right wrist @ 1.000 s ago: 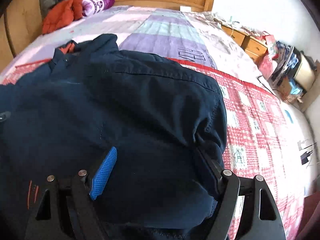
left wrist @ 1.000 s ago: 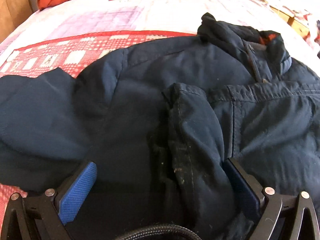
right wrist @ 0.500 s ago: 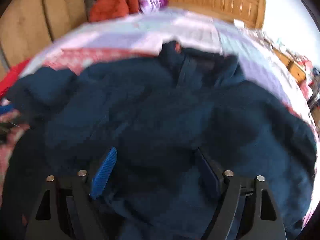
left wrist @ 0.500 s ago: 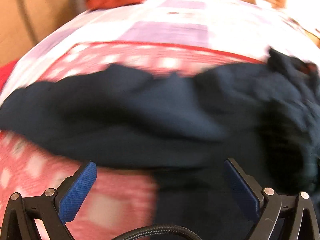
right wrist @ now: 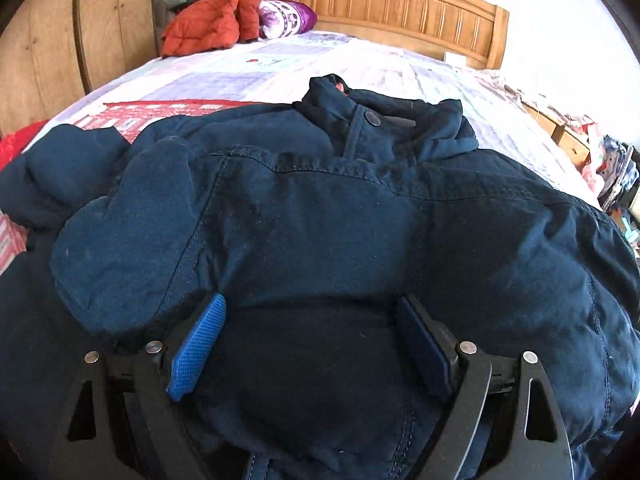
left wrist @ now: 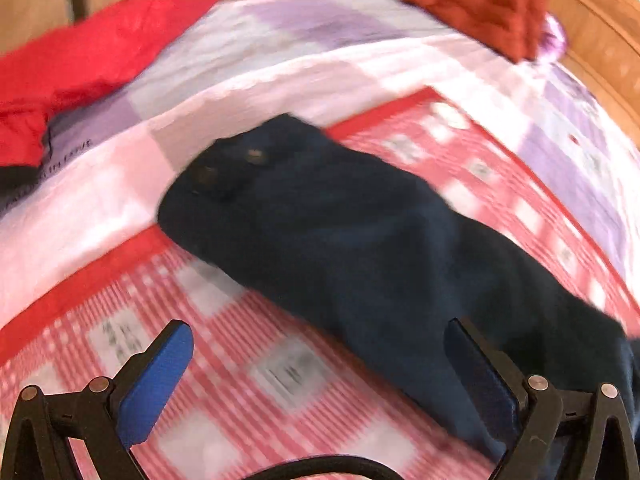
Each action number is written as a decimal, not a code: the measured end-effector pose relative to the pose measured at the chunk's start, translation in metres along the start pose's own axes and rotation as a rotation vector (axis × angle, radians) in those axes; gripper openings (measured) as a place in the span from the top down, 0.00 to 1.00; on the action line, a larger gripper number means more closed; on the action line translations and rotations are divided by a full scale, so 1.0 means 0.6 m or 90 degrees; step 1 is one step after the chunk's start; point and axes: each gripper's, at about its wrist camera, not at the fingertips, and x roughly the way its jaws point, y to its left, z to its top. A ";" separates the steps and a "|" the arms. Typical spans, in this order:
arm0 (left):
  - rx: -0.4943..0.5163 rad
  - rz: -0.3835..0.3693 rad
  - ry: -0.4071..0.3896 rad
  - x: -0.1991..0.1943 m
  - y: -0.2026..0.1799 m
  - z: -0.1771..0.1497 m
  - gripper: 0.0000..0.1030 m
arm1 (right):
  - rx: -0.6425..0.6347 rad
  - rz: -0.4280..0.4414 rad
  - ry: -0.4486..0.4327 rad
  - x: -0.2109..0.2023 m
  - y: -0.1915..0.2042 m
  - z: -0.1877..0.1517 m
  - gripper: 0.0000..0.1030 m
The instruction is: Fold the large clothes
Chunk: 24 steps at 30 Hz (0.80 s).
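Note:
A dark navy padded jacket lies spread on the bed, collar toward the headboard. Its left sleeve stretches out over the red checked quilt in the left wrist view, cuff with snaps at the far end. My left gripper is open and empty, low over the quilt beside the sleeve. My right gripper is open and empty, just above the jacket's chest. A folded-in sleeve lies on the jacket's left side.
A red checked quilt covers the bed over a pale purple patchwork sheet. A red garment lies at the bed's left edge. An orange jacket and purple pillow sit by the wooden headboard.
My left gripper swung left off the jacket body and now looks along the outstretched sleeve. My right gripper swung left from the jacket's right side to its chest. Both stayed open.

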 end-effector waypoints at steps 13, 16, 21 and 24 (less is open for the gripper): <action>-0.119 -0.143 0.076 0.123 0.028 0.053 0.01 | -0.009 -0.019 -0.001 0.001 0.007 0.000 0.13; -0.139 -0.151 0.069 0.141 0.015 0.068 0.11 | -0.008 -0.018 -0.001 0.002 0.006 0.000 0.13; -0.137 -0.160 0.031 0.136 0.025 0.093 0.74 | -0.005 -0.016 -0.003 0.003 0.005 0.000 0.12; -0.116 -0.126 -0.011 0.112 0.041 0.098 0.82 | -0.004 -0.015 -0.003 0.004 0.004 0.000 0.12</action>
